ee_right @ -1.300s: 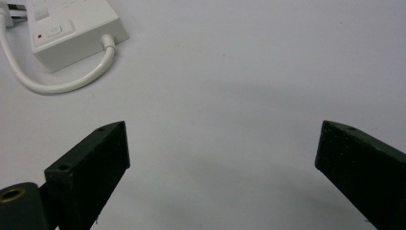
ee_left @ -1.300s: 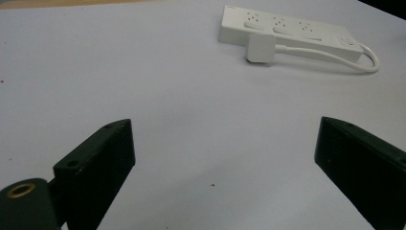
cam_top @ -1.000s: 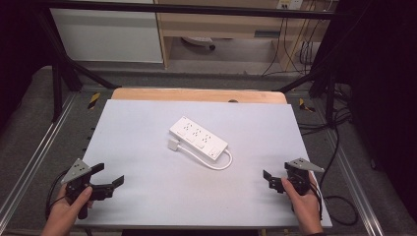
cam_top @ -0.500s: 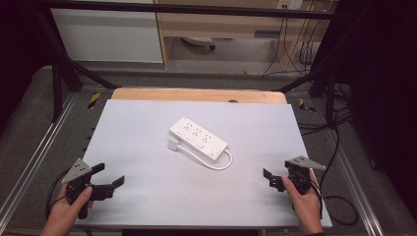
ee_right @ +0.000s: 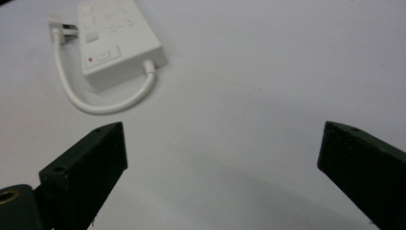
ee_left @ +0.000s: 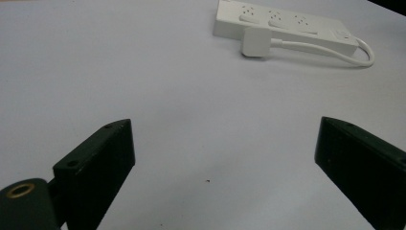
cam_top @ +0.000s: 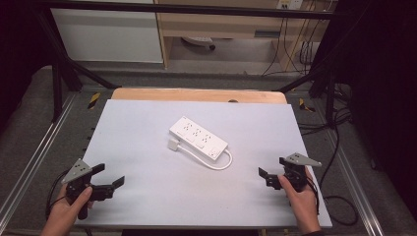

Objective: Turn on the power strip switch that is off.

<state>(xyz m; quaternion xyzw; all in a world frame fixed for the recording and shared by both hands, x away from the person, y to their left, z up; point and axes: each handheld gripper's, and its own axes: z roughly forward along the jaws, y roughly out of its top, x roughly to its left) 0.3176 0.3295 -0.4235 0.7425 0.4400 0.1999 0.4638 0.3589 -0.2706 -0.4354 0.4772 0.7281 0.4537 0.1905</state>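
At the lower left of the high view, the left gripper (cam_top: 101,184) rests near the front edge of the white table (cam_top: 147,128), held in a hand (cam_top: 66,209), its jaws spread wide with nothing between them. In the left gripper view the same gripper (ee_left: 225,167) looks across bare tabletop toward the upper right of the frame, where a white power strip (ee_left: 287,24) lies flat with its square plug (ee_left: 253,42) just in front of it.

At the centre of the high view the power strip (cam_top: 199,138) sits diagonally on the table, well apart from both grippers, its short cord (cam_top: 216,162) looping from its right end back to the plug (cam_top: 173,145) beside its left end.

At the lower right, the right gripper (cam_top: 273,176) is held in the other hand (cam_top: 302,201), its jaws likewise wide apart and empty. In the right gripper view this gripper (ee_right: 222,167) faces the strip's switch end (ee_right: 107,55) at the upper left of the frame, the cord (ee_right: 95,103) curling toward the camera.

The strip looks like light, rigid plastic with a smooth, somewhat slippery shell; it should lift without flexing. The surest hold is probably across its narrow width, jaws on the two long sides near the middle. The cord is soft and springy, and the loose plug would likely dangle.
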